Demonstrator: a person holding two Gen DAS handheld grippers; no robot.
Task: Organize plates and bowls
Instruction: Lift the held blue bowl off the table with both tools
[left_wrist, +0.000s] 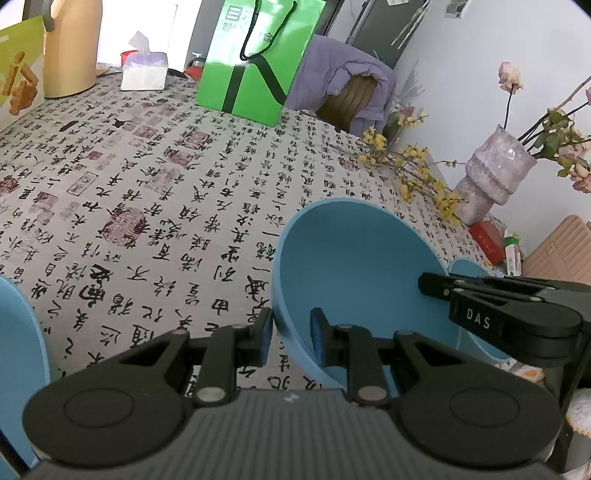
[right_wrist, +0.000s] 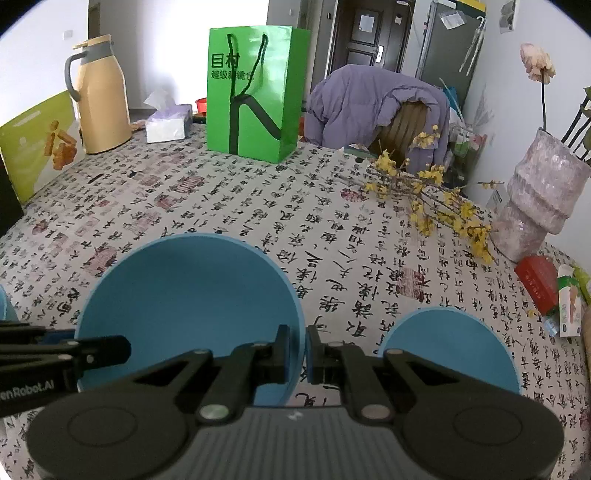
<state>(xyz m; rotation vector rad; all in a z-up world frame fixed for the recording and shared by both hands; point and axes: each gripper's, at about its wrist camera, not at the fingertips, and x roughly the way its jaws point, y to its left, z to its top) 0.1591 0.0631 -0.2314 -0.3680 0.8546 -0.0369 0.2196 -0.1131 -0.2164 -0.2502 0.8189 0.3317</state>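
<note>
**Both tools clamp the rim of one blue bowl**

The counter (right_wrist: 332, 229), covered in a cloth printed with black calligraphy and red seals, fills both views. At its far edge stand a green paper bag (right_wrist: 255, 92), a tan thermos jug (right_wrist: 101, 99) and a tissue box (right_wrist: 166, 123); a purple jacket (right_wrist: 373, 99) hangs over a chair behind. At the right side, a pale pink vase (right_wrist: 539, 199) holds dried flowers, with yellow-blossomed twigs (right_wrist: 436, 199) lying on the cloth beside it.

The large blue bowl (right_wrist: 184, 306) sits near the front of the counter, tilted toward the cameras. The left tool (left_wrist: 291, 334) is clenched on the bowl's left rim, one blue pad outside the wall and one inside. The right tool (right_wrist: 299, 354) is clenched on the bowl's right rim, its fingers almost together with the thin wall between them.

A smaller blue bowl (right_wrist: 450, 347) rests on the cloth just to the right of the large one, apart from it. Part of another blue dish (left_wrist: 18, 350) shows at the left edge of the left view.
</note>
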